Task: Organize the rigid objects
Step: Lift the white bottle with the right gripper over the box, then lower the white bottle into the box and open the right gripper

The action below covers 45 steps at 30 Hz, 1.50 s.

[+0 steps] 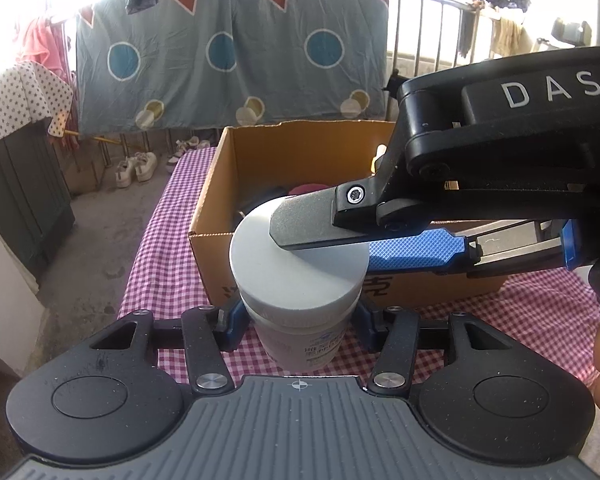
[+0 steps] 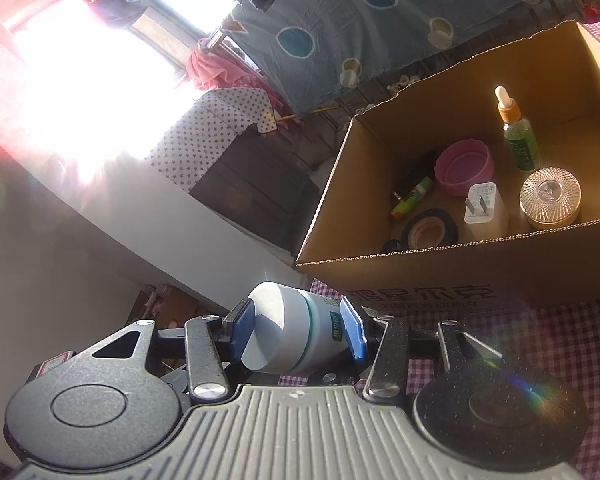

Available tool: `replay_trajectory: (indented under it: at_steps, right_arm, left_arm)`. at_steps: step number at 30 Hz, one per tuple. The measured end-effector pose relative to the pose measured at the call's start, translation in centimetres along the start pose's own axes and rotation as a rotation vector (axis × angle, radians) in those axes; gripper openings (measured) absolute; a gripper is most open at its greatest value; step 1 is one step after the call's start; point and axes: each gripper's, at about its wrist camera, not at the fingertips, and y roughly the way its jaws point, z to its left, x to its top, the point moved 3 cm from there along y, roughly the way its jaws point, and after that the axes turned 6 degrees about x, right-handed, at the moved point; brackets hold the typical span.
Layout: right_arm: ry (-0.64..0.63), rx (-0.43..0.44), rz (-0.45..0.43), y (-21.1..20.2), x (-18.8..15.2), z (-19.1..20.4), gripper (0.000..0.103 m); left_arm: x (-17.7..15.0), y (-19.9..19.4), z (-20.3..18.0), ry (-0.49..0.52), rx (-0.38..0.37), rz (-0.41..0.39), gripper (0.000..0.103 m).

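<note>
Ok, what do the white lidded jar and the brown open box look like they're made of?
White lidded jar: probably plastic, with a matte, opaque lid and body and a printed label. Brown open box: corrugated cardboard, dull brown, with rough serrated cut edges and black printed lettering on its side.

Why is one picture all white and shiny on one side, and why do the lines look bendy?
In the right wrist view, sun through the window washes out the upper left and leaves a rainbow flare at lower right; the cardboard box stays readable. In the left wrist view, light is even, but the fisheye curves the railing, and the white jar looks sharp.
</note>
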Motion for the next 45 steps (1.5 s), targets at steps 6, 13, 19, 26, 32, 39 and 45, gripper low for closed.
replay_trajectory:
  at_steps: [6,13,19,26,32,39,45]
  right_arm:
    - [-0.011,0.014,-0.027,-1.3,-0.1,0.6,0.051]
    - [-0.043,0.029,-0.079,-3.2,0.6,2.0,0.051]
    - [-0.086,0.02,-0.144,-5.5,3.0,3.0,0.051]
    - [-0.103,-0.027,-0.215,-8.1,7.4,1.8,0.051]
    - [-0.062,-0.078,-0.242,-8.9,11.6,-2.4,0.052]
    - [0.034,-0.133,-0.214,-7.4,13.9,-9.7,0.052]
    - [0.094,-0.165,-0.182,-6.3,13.9,-14.5,0.052]
  left_arm:
    - [0.2,-1.2,-0.7,0.014,0.006,-0.029,0.053]
    - [1.8,-2.7,-1.6,0.045,-0.005,-0.085,0.052]
    - [4.9,-2.7,-2.9,0.092,-0.046,-0.132,0.053]
    - [9.1,-0.5,-5.7,0.134,-0.128,-0.154,0.053]
    - [11.6,4.0,-8.7,0.151,-0.218,-0.081,0.053]
    - [11.2,10.1,-11.0,0.149,-0.282,0.068,0.053]
    - [10.0,13.9,-11.9,0.154,-0.299,0.174,0.053]
